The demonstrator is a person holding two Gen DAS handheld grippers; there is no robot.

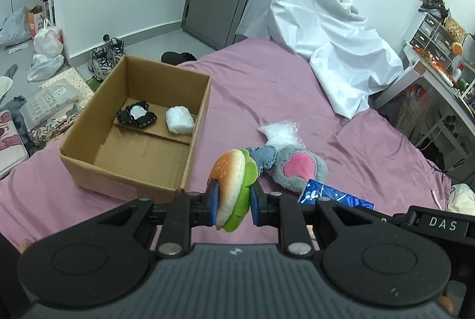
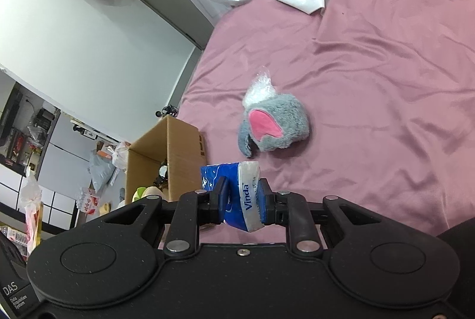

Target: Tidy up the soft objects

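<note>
My left gripper (image 1: 233, 201) is shut on a plush hamburger (image 1: 234, 185) and holds it above the pink bed, just right of the open cardboard box (image 1: 124, 170). In the box lie a black-and-white soft item (image 1: 136, 114) and a white wrapped bundle (image 1: 179, 120). My right gripper (image 2: 242, 197) is shut on a blue Vinda tissue pack (image 2: 237, 194), which also shows in the left wrist view (image 1: 332, 195). A grey plush with a pink ear (image 2: 273, 123) lies on the bed beyond it, also in the left wrist view (image 1: 297, 167), with a clear plastic bag (image 1: 279, 133) behind it.
A white sheet (image 1: 320, 31) covers something at the head of the pink bed (image 1: 267, 81). Shoes (image 1: 104, 58), bags and packages lie on the floor left of the bed. A cluttered desk (image 1: 439, 72) stands at the right.
</note>
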